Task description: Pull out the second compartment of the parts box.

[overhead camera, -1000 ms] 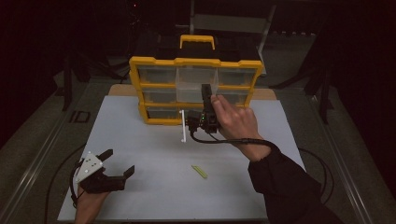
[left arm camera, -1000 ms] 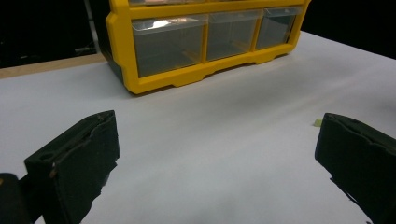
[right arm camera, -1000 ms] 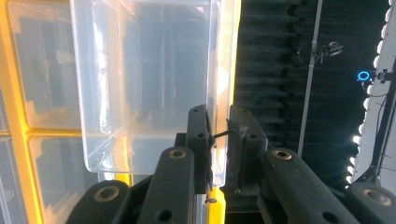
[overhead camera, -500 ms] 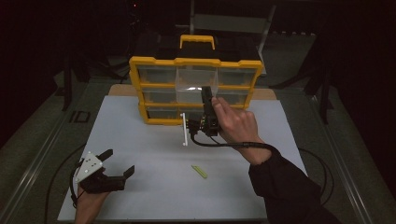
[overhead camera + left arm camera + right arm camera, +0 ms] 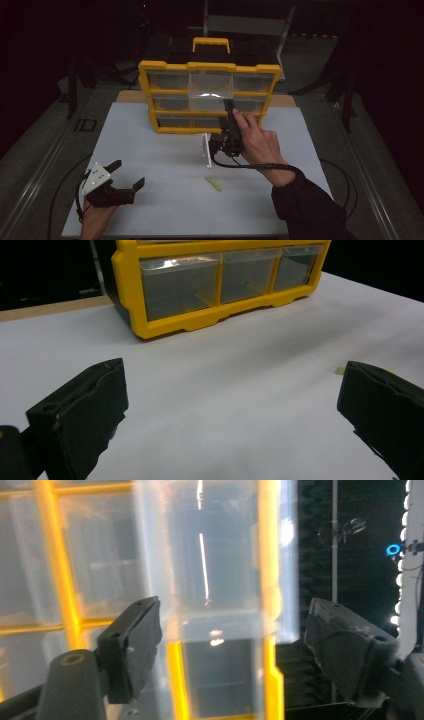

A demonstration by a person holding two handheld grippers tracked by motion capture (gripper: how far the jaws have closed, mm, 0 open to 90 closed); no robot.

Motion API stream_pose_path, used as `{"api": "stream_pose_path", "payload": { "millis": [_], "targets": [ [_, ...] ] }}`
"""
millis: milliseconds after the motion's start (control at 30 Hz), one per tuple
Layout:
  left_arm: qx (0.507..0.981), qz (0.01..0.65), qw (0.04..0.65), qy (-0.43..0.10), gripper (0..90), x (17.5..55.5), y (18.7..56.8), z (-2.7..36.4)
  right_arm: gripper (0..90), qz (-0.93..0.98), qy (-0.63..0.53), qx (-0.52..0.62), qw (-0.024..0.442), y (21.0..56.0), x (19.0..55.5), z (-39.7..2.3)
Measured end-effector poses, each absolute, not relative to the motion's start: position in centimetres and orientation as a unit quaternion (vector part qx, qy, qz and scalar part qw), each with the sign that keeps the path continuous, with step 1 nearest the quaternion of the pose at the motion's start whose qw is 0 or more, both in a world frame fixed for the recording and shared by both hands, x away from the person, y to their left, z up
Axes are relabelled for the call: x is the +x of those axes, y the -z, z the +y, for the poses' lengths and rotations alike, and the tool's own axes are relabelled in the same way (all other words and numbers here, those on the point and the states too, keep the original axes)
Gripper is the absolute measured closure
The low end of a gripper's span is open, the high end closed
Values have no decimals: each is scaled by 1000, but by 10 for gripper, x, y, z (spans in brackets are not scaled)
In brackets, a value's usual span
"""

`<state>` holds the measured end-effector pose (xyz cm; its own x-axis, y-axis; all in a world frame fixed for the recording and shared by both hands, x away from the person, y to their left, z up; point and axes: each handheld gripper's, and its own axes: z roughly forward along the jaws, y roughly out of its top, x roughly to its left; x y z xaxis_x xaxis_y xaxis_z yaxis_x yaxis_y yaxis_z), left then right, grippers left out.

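A yellow cabinet (image 5: pixel 150 95) of clear drawers stands at the back of the white table; its top middle drawer (image 5: pixel 210 90) is pulled out. My right gripper (image 5: pixel 231 106), rolled on its side, points at the cabinet front just below that drawer. In the right gripper view the gripper (image 5: pixel 232 612) is open, its jaws have just been opening, and nothing is pressed between them; the clear drawer (image 5: pixel 210 555) lies beyond. My left gripper (image 5: pixel 125 176) rests open near the front left of the table (image 5: pixel 235 375). A small yellow-green strip (image 5: pixel 213 184) lies on the table.
The white table top (image 5: pixel 165 150) spreads between the cabinet (image 5: pixel 150 325) and the front edge. The strip (image 5: pixel 341 370) peeks out beside the left gripper's right jaw. A black cable (image 5: pixel 260 167) trails from the right gripper. Dark stands and a chair are behind the cabinet.
The right hand and its gripper have come down and a little toward the near side, away from the pulled-out drawer. The left gripper has stayed where it was.
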<state>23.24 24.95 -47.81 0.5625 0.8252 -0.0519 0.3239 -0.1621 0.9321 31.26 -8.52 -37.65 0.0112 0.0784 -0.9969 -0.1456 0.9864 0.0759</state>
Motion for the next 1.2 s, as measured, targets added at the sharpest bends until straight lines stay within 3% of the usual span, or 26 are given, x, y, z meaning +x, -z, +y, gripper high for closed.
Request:
{"api": "stream_pose_path", "payload": {
  "millis": [633, 1200],
  "targets": [
    [721, 400, 510, -243, 9, 232, 479, 249, 164, 747, -117, 63, 651, 462, 279, -134],
    [721, 400, 511, -244, 9, 232, 478, 248, 154, 759, -335, 326, 452, 489, 246, -233]
  ]
}}
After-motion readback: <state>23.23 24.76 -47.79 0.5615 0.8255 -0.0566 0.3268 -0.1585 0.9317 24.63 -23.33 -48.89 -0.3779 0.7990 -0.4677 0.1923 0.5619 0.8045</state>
